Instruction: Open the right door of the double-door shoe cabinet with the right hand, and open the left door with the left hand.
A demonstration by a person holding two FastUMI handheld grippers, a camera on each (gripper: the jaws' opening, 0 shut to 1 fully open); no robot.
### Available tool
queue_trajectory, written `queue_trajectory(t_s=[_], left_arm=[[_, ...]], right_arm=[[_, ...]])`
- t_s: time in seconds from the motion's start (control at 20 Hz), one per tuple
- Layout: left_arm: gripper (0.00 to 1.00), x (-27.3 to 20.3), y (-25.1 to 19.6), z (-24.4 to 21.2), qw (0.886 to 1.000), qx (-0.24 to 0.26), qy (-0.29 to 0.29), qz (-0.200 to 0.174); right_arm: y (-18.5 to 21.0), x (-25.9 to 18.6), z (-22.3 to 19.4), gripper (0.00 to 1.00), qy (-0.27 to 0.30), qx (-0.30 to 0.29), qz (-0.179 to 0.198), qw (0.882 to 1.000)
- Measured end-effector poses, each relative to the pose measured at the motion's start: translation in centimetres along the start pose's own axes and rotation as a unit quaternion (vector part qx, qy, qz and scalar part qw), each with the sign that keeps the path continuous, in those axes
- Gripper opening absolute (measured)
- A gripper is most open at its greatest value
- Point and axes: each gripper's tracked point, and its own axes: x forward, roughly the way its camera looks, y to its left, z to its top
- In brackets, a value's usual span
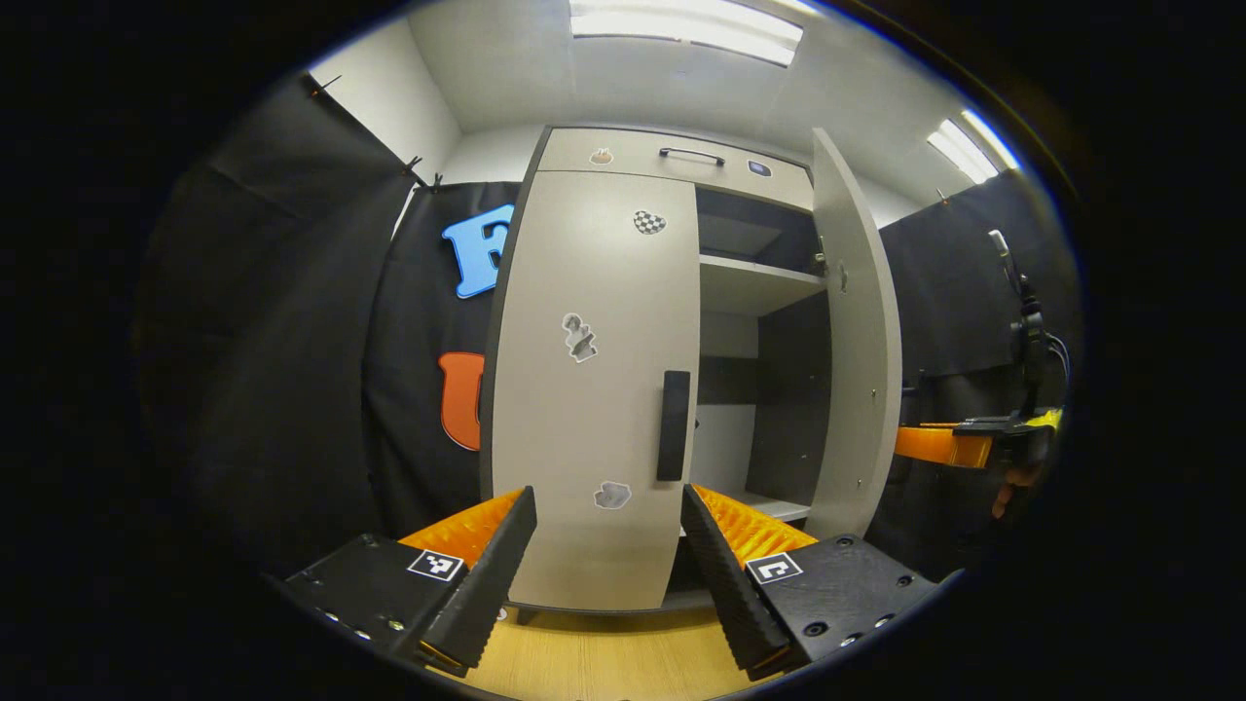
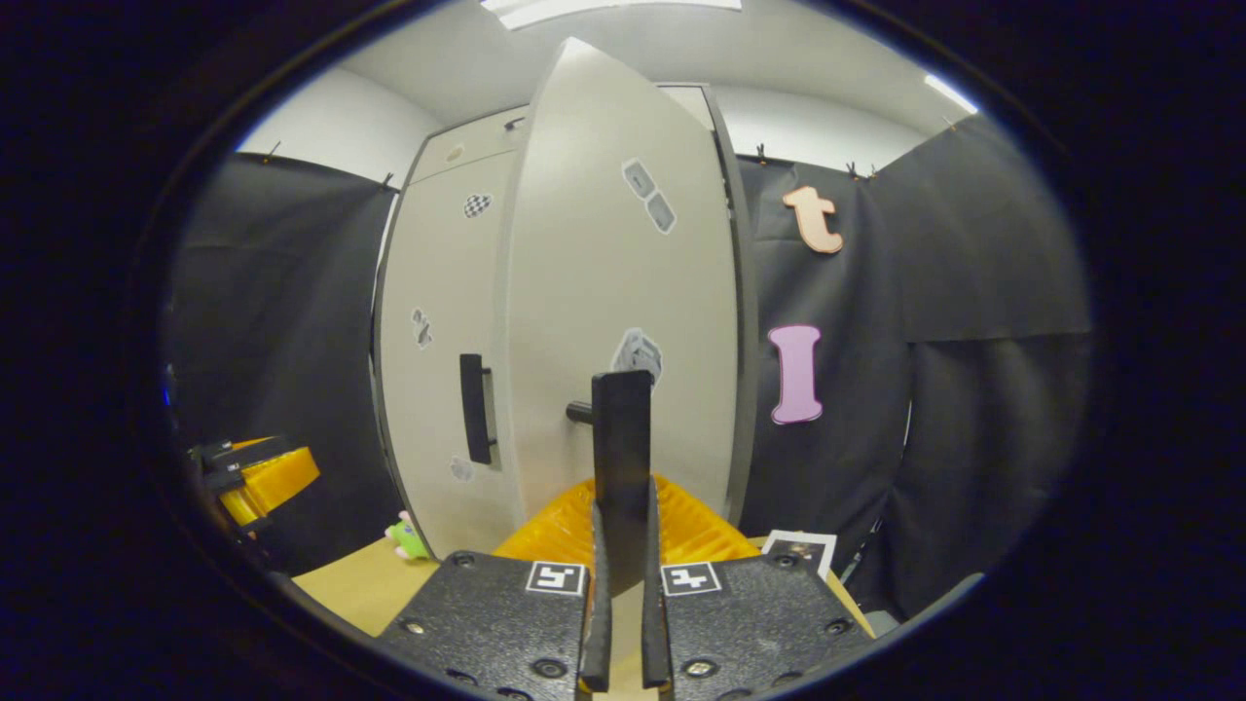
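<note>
L gripper [image 1: 608, 555] jaws wide apart; R gripper [image 2: 623, 594] jaws clamped.

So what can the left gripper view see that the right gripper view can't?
Left gripper view: the shelves inside the cabinet and the drawer handle on top. Right gripper view: the right gripper shut on the right door handle, plus a little green toy down by the cabinet. Both: the left door, closed, and the right door, swung open.

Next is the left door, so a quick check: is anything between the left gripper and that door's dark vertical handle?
Nothing visible. The left gripper is open and faces the closed pale grey left door; its dark vertical handle shows unobstructed ahead. The right gripper is shut on the right door's handle.
</note>
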Motion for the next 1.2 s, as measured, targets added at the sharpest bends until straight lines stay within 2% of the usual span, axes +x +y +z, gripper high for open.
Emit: queue_trajectory(t_s=[0.2,0.6,0.85,0.95,1.2], left_arm=[[0.89,0.0,-1.3,-0.5,1.000,0.001,0.007,-0.011],[0.89,0.6,-2.6,-1.0,1.000,-0.007,0.013,-0.018],[0.89,0.9,-3.1,-2.0,1.000,-0.002,0.022,-0.018],[0.90,1.0,-3.1,-2.1,1.000,-0.004,0.023,-0.017],[0.89,1.1,-2.9,-2.2,1.000,-0.002,0.025,-0.009]], right_arm=[[-1.4,-0.7,0.0,0.15,-0.002,0.005,-0.007,1.000],[-5.2,-1.8,0.2,0.11,-0.009,0.002,-0.049,0.999],[-9.6,-1.9,0.2,0.03,-0.022,-0.014,-0.109,0.994],[-10.1,-1.8,0.2,0.04,-0.023,0.000,-0.096,0.995],[-11.3,-1.8,0.3,0.04,-0.026,-0.010,-0.079,0.996]])
